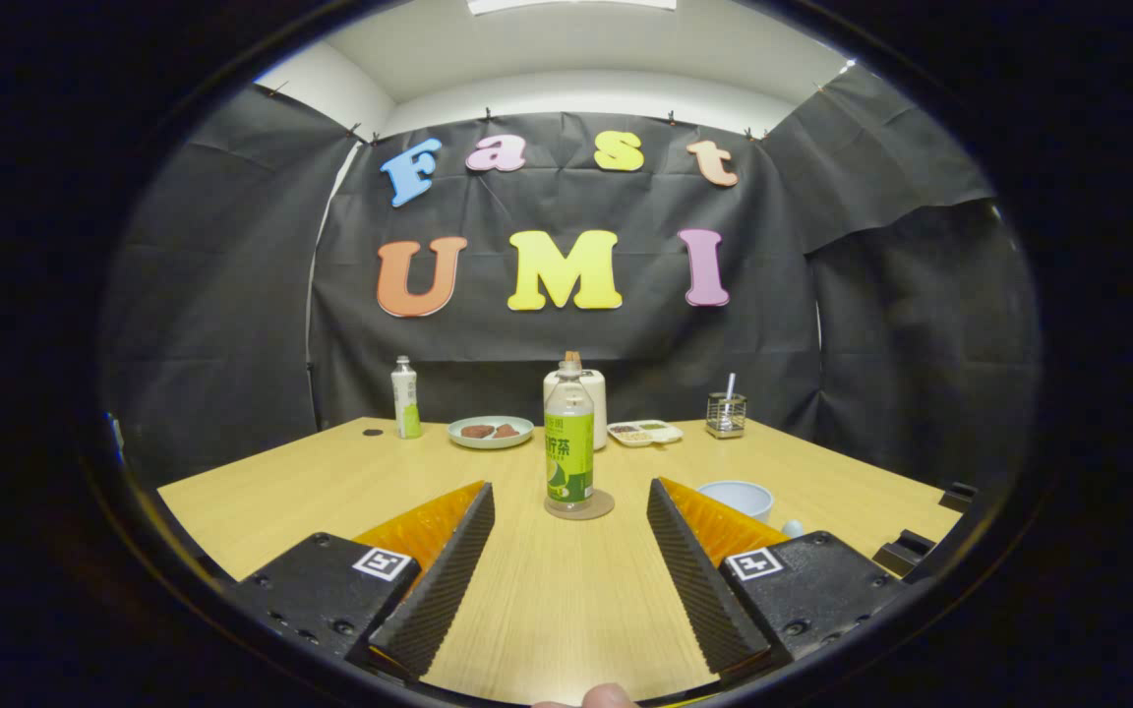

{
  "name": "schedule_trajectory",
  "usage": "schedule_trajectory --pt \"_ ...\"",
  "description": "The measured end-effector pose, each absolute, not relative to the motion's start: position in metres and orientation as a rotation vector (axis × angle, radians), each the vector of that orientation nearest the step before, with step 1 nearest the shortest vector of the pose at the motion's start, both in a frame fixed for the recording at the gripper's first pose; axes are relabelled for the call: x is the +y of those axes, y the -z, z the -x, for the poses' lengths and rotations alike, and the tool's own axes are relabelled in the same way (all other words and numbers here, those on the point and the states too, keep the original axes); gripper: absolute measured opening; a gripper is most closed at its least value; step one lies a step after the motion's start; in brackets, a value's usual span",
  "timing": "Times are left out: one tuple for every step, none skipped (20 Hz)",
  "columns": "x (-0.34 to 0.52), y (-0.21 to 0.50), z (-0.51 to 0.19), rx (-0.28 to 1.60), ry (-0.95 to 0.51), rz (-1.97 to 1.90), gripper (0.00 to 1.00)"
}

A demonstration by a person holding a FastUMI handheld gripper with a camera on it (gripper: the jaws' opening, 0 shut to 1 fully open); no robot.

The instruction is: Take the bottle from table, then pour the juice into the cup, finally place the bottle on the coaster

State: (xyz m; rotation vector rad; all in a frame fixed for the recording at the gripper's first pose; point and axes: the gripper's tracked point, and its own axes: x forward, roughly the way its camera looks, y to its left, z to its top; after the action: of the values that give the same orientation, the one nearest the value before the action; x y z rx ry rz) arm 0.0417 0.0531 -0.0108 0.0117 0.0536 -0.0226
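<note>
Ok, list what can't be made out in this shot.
Gripper view:
- Cup: its inside is hidden by its own rim and the gripper's open right finger; whether it holds juice is unclear.
- Bottle on the coaster: liquid level hidden by its label.
- White container: mostly behind the bottle.
- Food on the plate and tray: too small to identify.

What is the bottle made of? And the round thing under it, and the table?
Bottle: looks like clear plastic, see-through above its green label. Coaster: maybe cork or wood, matte brown. Table: pale wood look, fine grain lines, perhaps laminate. The open claw touches nothing.
</note>
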Motion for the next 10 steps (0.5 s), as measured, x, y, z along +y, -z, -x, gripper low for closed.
schedule_trajectory --pt "0.0543 0.0107 -0.0407 0.052 0.021 -0.012 1.00" --pt "0.0531 0.0115 -0.0416 0.051 0.020 -0.013 1.00" --pt "0.0540 0.0114 -0.0416 0.050 0.016 -0.016 1.00" --pt "0.0546 0.0114 -0.0416 0.052 0.016 -0.018 1.00" --pt "0.0531 0.0114 -0.0419 0.051 0.019 -0.018 1.00" --pt "0.0519 0.0123 -0.0422 0.050 0.022 -0.020 1.00" --pt "0.0510 0.0119 -0.0429 0.050 0.026 -0.020 1.00" --pt "0.0513 0.0111 -0.0433 0.049 0.027 -0.020 1.00" --pt "0.0521 0.0115 -0.0425 0.047 0.029 -0.020 1.00" --pt "0.0512 0.0119 -0.0426 0.046 0.033 -0.020 1.00"
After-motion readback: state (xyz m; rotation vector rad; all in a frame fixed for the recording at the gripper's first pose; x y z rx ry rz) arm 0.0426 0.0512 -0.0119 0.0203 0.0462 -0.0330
